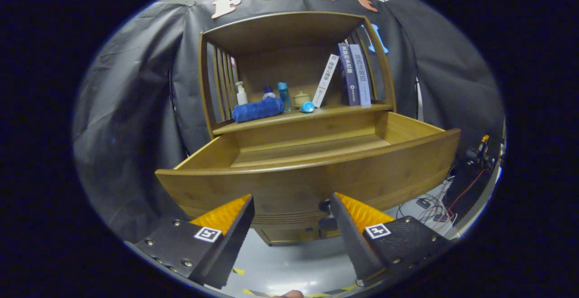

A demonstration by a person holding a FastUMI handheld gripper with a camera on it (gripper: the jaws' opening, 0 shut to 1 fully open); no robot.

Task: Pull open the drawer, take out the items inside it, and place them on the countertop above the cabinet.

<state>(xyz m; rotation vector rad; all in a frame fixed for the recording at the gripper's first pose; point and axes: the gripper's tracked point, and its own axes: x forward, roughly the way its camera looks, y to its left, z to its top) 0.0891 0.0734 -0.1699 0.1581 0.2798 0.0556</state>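
Observation:
The wooden drawer (307, 178) stands pulled far out of the cabinet, its curved front panel right ahead of my fingers. Its inside floor (312, 151) shows bare wood where I can see it; the near part is hidden behind the front panel. My gripper (291, 207) is open, fingertips close to the lower front of the drawer, nothing between them. A dark knob (324, 206) shows beside the right finger. On the countertop (344, 109) above the drawer lie a rolled blue towel (258, 109), a small blue object (307, 106), bottles and a small jar.
A white pump bottle (241, 93), a blue bottle (283, 96) and a beige jar (301, 98) stand at the shelf's back. Books (355, 75) lean at its right end. Cables (434, 207) lie on the floor to the right. A lower cabinet part (289, 234) sits under the drawer.

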